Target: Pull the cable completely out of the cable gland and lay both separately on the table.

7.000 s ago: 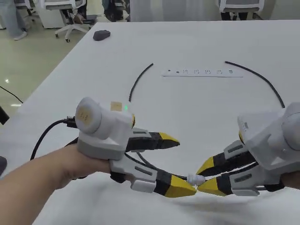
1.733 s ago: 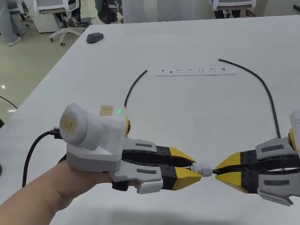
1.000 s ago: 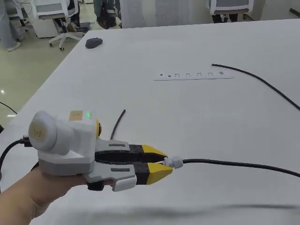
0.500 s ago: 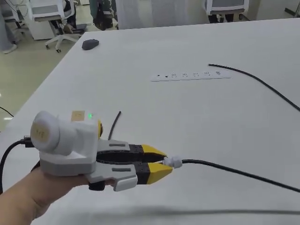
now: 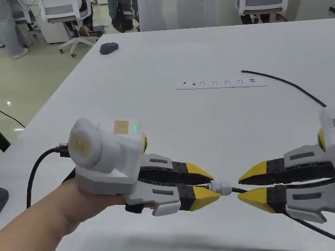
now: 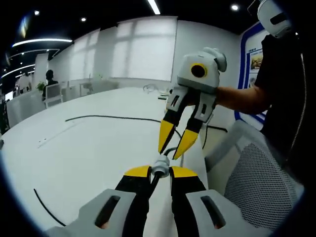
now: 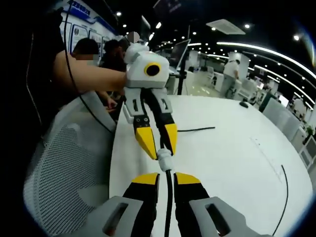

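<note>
My left gripper (image 5: 209, 185) is shut on the small white cable gland (image 5: 220, 187), which sticks out past its yellow tips. In the left gripper view the gland (image 6: 159, 165) sits pinched between the left gripper's (image 6: 160, 172) tips. A black cable (image 5: 235, 190) leaves the gland and runs to the right. It passes between the parted jaws of my right gripper (image 5: 245, 185), which is open and faces the gland tip to tip. In the right gripper view the cable (image 7: 169, 197) lies in the gap of the right gripper (image 7: 168, 178). The cable's far stretch (image 5: 282, 82) curves over the white table (image 5: 157, 104).
A white power strip (image 5: 220, 82) lies flat at mid table. A dark mouse (image 5: 109, 47) rests near the far left corner. Office chairs stand beyond the far edge. A person's arm and a mesh chair back (image 7: 59, 163) are close behind the grippers.
The right gripper has come back in from the right and now straddles the cable just beside the gland, jaws parted. The left gripper still holds the gland.
</note>
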Action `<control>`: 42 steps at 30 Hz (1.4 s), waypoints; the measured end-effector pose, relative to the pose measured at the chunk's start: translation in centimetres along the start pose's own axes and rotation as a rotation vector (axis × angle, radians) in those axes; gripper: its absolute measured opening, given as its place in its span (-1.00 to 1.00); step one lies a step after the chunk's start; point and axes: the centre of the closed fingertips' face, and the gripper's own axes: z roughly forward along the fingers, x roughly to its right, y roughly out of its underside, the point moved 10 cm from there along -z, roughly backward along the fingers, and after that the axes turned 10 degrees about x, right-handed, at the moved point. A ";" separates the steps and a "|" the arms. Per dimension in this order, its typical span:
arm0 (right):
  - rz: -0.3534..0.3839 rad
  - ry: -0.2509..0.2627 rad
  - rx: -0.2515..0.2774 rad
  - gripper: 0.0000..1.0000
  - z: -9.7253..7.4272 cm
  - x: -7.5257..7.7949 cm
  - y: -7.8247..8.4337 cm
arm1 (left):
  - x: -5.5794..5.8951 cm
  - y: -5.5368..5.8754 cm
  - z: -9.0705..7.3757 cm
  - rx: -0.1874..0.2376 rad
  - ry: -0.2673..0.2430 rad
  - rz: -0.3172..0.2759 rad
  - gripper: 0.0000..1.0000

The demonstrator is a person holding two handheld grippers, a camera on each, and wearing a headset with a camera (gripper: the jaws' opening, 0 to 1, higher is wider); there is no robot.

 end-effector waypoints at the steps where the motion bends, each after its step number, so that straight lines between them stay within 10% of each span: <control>1: -0.015 -0.008 -0.024 -0.85 0.3 0.0 0.1 | 0.0 -0.1 0.1 0.004 -0.001 -0.003 -0.71; 15: -0.043 0.025 -0.035 -1.00 -0.5 0.1 0.4 | 0.3 -0.2 0.6 0.008 0.013 0.012 -0.71; 27: 0.115 0.332 -0.150 -1.00 -8.9 2.7 6.6 | -0.5 0.0 -1.9 0.033 -0.096 0.065 -0.71; 34: 0.180 0.365 -0.161 -1.00 -10.7 2.6 10.1 | -0.5 0.6 -2.8 0.023 -0.120 0.048 -0.71; 42: 0.248 0.353 -0.193 -1.00 -9.9 2.6 10.2 | -0.5 0.5 -2.4 0.010 -0.126 0.051 -0.71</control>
